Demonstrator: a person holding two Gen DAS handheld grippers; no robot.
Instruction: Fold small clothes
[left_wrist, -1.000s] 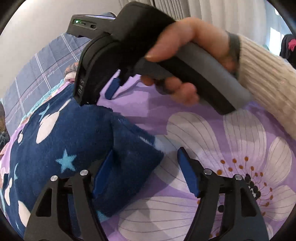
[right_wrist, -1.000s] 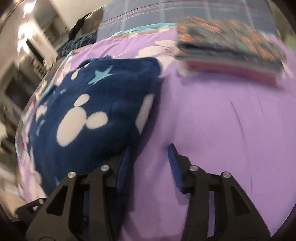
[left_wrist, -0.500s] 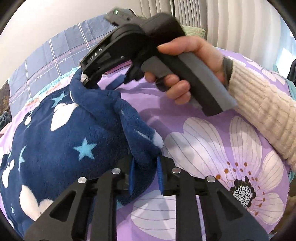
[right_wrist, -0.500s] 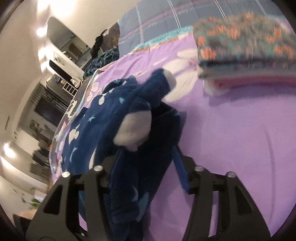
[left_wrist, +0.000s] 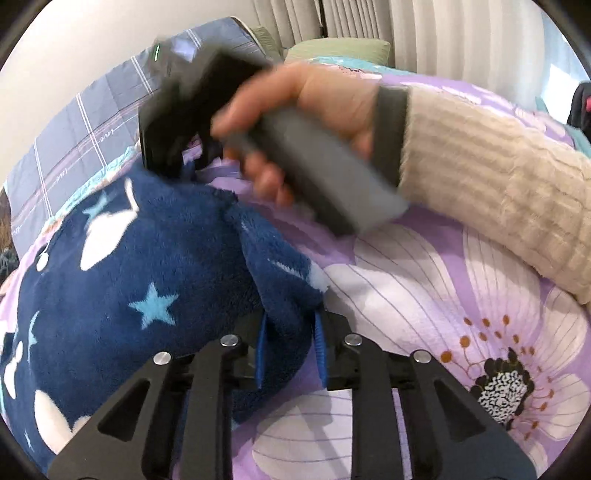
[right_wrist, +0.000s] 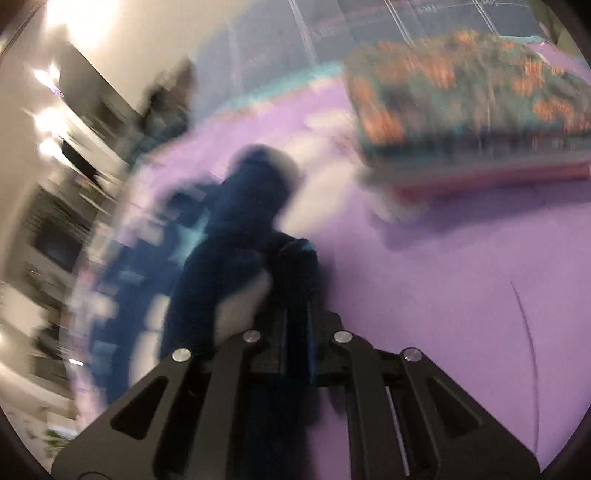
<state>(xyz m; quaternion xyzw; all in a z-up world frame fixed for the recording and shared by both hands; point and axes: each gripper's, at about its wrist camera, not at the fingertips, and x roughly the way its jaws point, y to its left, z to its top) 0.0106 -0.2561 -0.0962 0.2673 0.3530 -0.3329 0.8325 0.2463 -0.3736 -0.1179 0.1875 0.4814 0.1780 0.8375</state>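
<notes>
fuzzy dark blue cloth (left_wrist: 155, 266) with white shapes and stars, lying on purple bed, two corners pinched up

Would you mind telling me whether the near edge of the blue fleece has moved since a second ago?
Yes: the blue fleece edge has risen off the purple bedspread, bunched in the left claw.

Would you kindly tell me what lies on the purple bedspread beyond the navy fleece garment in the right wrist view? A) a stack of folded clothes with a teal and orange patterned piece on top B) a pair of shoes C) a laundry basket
A: a stack of folded clothes, teal and orange patterned piece on top, lies beyond the navy fleece garment on the purple bedspread.
</notes>
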